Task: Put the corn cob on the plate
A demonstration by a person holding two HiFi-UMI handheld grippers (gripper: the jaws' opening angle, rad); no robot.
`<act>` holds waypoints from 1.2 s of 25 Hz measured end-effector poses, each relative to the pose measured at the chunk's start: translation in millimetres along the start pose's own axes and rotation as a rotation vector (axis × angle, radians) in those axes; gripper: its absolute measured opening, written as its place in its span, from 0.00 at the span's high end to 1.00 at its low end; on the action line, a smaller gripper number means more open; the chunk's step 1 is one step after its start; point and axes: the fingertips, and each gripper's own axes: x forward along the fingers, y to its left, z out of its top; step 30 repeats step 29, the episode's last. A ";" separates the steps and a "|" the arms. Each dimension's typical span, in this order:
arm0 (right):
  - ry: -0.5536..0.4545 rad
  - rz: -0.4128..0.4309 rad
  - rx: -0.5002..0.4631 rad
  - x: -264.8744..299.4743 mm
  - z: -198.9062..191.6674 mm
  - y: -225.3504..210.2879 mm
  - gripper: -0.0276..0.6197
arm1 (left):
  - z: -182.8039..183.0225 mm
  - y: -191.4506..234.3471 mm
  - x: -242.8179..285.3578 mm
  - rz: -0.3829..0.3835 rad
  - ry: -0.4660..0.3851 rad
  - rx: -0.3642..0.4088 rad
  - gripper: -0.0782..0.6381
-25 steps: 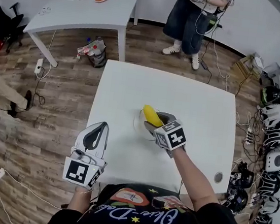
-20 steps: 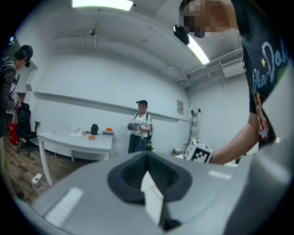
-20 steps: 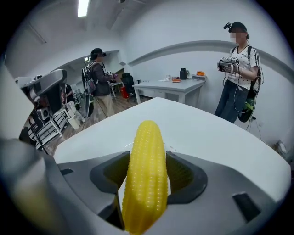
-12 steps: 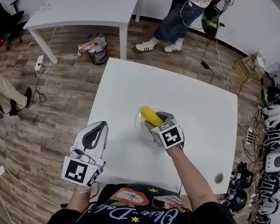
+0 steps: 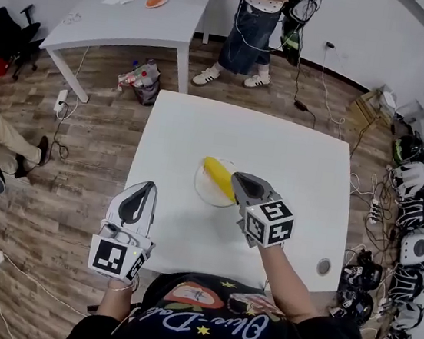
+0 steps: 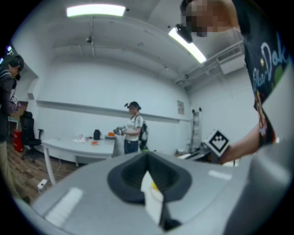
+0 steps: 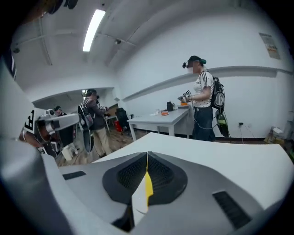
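head view: the corn cob (image 5: 217, 176) lies across the plate (image 5: 201, 193) on the white table (image 5: 298, 161), so the placing looks done. the right gripper (image 5: 241, 186) hovers just beside it, and the left gripper (image 5: 142, 194) idles near the table edge.
left gripper view: jaws together, empty, not needed.
right gripper view: jaws together on nothing.

The right hand-held gripper (image 5: 237, 180) hides the corn cob's (image 5: 215, 172) near end.
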 end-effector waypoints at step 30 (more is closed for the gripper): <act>-0.324 0.086 0.052 -265.0 -44.5 58.8 0.94 | 8.7 -207.3 -116.9 0.023 0.015 0.113 0.91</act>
